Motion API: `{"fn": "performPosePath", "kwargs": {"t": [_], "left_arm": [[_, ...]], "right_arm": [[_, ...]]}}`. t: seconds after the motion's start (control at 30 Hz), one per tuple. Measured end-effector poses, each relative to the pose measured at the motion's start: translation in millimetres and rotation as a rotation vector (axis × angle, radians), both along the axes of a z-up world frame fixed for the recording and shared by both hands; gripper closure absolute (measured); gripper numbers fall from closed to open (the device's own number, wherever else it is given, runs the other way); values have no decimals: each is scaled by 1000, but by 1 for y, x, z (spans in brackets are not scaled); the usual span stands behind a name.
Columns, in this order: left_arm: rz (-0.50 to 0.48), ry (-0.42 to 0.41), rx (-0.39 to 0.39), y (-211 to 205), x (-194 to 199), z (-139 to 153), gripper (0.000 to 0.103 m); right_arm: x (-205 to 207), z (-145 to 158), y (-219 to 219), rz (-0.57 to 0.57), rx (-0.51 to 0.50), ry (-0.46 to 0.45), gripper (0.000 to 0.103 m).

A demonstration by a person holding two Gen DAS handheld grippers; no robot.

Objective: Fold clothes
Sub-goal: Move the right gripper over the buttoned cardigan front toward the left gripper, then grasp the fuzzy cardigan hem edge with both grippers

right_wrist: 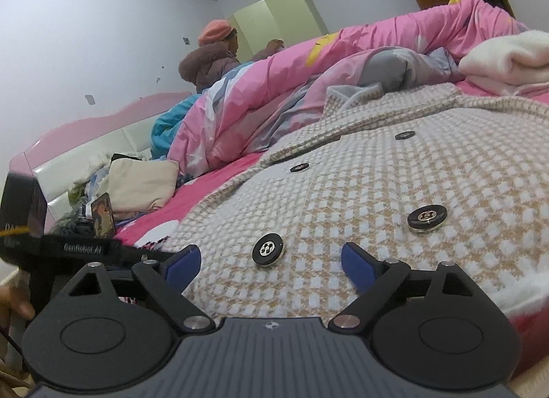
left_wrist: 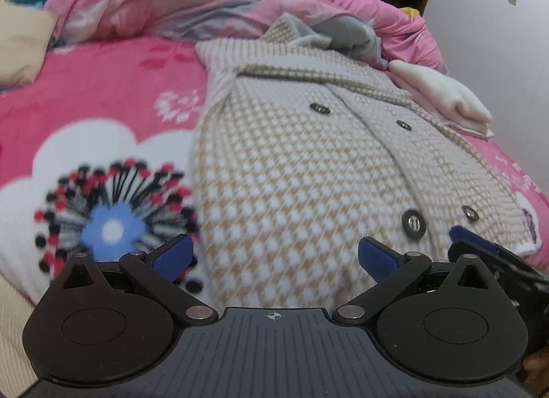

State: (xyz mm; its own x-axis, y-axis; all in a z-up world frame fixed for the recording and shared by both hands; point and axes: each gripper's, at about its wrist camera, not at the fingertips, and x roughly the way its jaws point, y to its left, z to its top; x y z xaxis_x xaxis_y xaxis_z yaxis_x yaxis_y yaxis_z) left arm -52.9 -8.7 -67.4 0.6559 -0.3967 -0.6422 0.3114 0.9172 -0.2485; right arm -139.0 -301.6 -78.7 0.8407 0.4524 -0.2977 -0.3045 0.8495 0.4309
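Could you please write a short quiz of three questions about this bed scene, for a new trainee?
1. True or false: the right tongs are shut on a button.
2. Which lies beside the checked coat? A) folded white garment B) shoe C) book
3. How many dark buttons show on the coat in the right wrist view?

Key
1. False: open, nothing gripped.
2. A, the folded white garment.
3. Four.

We count one checked coat with four dark buttons, one folded white garment, one pink quilt
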Motion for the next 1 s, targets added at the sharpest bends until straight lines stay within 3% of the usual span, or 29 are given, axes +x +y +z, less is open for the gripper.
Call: {"fn": "performPosePath", "kwargs": {"t": [0.33,0.43,0.7,0.87,1.0], "left_arm": [[2,29,-102,25,-20,-12,8],[1,42,-144,30,-18,-15,26],[-42,58,-225,36,-15,-19,44],[-53,60,-280,42,-14,-21,49],[-66,98,-279,42,-10,-27,49]], "right_arm": [[2,0,-9,4,109,30,7],[3,-1,-13,2,144,38,6],[6,-7,-25,-4,273,63,6],[8,-10,-30,13,318,61,6],[10,-10,-29,19,323,59,4]]}}
